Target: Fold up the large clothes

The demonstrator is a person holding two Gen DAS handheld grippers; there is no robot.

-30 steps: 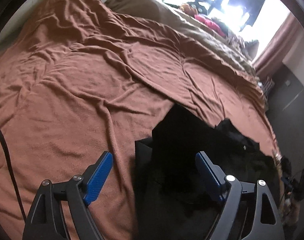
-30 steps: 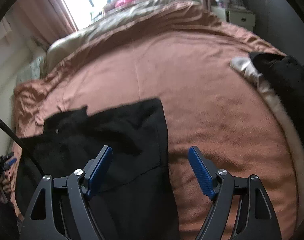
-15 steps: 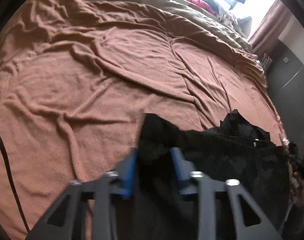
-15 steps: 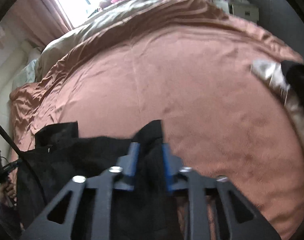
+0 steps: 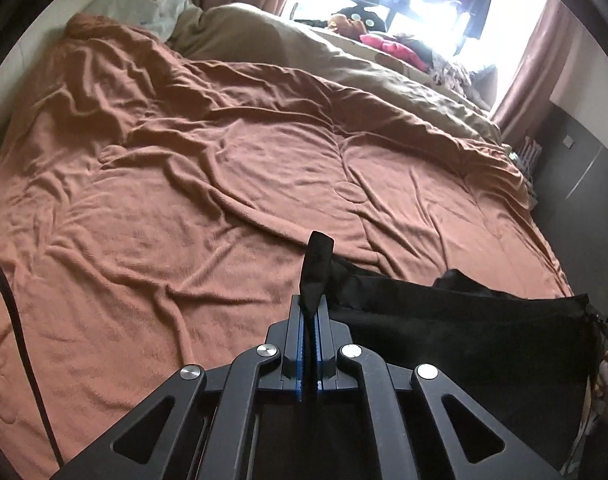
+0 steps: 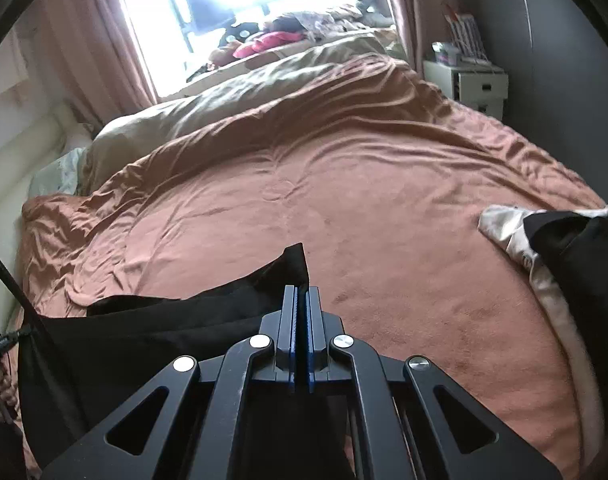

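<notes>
A large black garment (image 5: 456,320) hangs stretched between my two grippers above a bed with a wrinkled brown blanket (image 5: 223,184). My left gripper (image 5: 311,304) is shut on one corner of it, and a tab of black cloth sticks up past the blue pads. My right gripper (image 6: 300,296) is shut on the other corner; the black garment (image 6: 175,324) spreads to the left of it and sags down toward the near edge of the bed (image 6: 364,200).
A second black garment over pale cloth (image 6: 552,248) lies at the bed's right edge. A beige duvet (image 5: 344,60) and pillows lie along the far side under a bright window. A white nightstand (image 6: 472,84) stands by the dark wall. A black cable (image 5: 19,320) runs at left.
Both grippers were open over the flat garment, then closed on its corners. They have since lifted it off the blanket, and both views tilted up toward the window.
</notes>
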